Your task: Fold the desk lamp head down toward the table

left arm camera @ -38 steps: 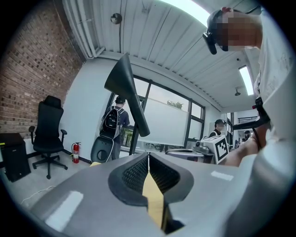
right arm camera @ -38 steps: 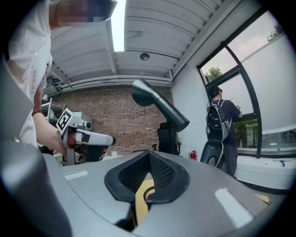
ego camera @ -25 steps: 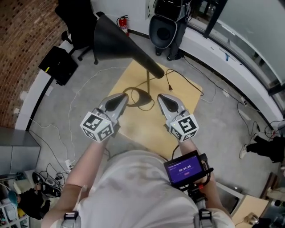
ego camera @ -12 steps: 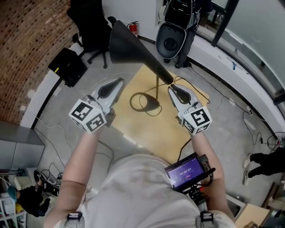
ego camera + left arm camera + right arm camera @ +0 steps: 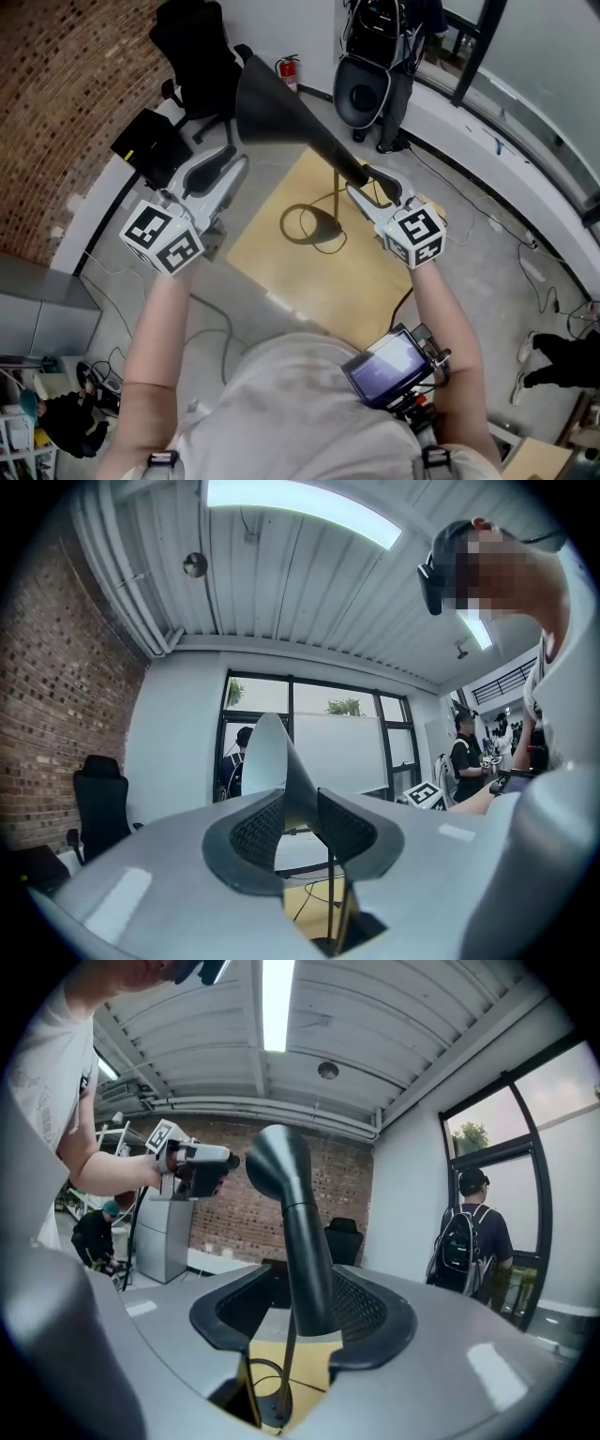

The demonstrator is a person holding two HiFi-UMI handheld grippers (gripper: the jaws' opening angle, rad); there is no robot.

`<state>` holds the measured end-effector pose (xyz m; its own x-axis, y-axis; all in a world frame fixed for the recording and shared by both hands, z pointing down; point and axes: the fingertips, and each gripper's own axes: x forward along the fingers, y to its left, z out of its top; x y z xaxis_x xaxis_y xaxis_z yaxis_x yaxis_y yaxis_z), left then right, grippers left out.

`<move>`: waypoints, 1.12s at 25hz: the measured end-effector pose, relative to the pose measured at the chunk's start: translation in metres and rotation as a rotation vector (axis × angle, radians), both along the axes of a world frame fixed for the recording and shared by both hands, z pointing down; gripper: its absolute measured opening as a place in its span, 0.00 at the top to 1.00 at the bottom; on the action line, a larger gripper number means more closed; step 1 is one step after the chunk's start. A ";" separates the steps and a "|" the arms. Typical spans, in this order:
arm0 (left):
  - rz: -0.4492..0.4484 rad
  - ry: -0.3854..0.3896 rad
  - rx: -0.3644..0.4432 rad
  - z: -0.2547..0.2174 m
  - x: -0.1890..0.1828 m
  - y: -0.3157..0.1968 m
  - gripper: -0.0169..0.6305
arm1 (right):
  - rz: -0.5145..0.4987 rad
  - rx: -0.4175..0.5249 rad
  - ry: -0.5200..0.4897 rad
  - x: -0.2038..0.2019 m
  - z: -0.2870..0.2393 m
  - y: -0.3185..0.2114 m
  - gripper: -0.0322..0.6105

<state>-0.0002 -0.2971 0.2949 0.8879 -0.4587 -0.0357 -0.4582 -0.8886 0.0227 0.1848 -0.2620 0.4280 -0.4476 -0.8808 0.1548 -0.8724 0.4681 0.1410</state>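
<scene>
Noting left gripper (image 5: 228, 161) and right gripper (image 5: 367, 183) just opening, released, straddling rim of lamp head (image 5: 281, 108) and neck (image 5: 305, 1260); judging shell rigid, light, slick; advising gripping neck near joint

The lamp base (image 5: 322, 225) sits on the table (image 5: 319, 277) at frame centre, with a cord (image 5: 298, 223) looped just left of it. The lamp head (image 5: 272, 98) slants from above the stem (image 5: 335, 192) toward the upper left. The left gripper (image 5: 232, 161) is just left of the head. The right gripper (image 5: 367, 178) is at the head's narrow end, which stands between its jaws. Both pairs of jaws have just been opening. A chair (image 5: 192, 47) lies at the upper left behind the head, with a fire extinguisher (image 5: 288, 73) just right of it.
</scene>
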 end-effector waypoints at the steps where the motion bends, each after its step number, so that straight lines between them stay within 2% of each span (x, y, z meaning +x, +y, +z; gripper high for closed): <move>1: -0.006 -0.004 0.008 -0.004 0.001 -0.002 0.80 | -0.001 -0.018 0.022 0.001 0.005 -0.004 0.60; 4: -0.017 -0.007 0.040 -0.021 0.001 -0.008 0.75 | -0.001 -0.058 0.082 -0.002 0.012 -0.012 0.56; 9: -0.039 -0.032 0.075 -0.038 0.003 -0.017 0.68 | -0.006 -0.066 0.133 -0.015 0.013 -0.024 0.55; 13: -0.034 -0.054 0.106 -0.048 0.015 -0.023 0.67 | -0.001 -0.084 0.152 -0.013 0.021 -0.031 0.55; 19: -0.061 -0.110 0.196 -0.076 0.032 -0.045 0.68 | 0.017 -0.090 0.187 -0.009 0.027 -0.039 0.58; 23: -0.062 -0.112 0.170 -0.084 0.040 -0.061 0.71 | 0.020 -0.078 0.183 -0.009 0.027 -0.039 0.59; 28: -0.029 -0.078 0.075 -0.086 0.046 -0.072 0.66 | 0.010 -0.087 0.193 -0.010 0.025 -0.040 0.59</move>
<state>0.0459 -0.3695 0.2090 0.8758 -0.4828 -0.0017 -0.4813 -0.8729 -0.0799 0.1749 -0.3016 0.4532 -0.3932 -0.8646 0.3129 -0.8378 0.4771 0.2655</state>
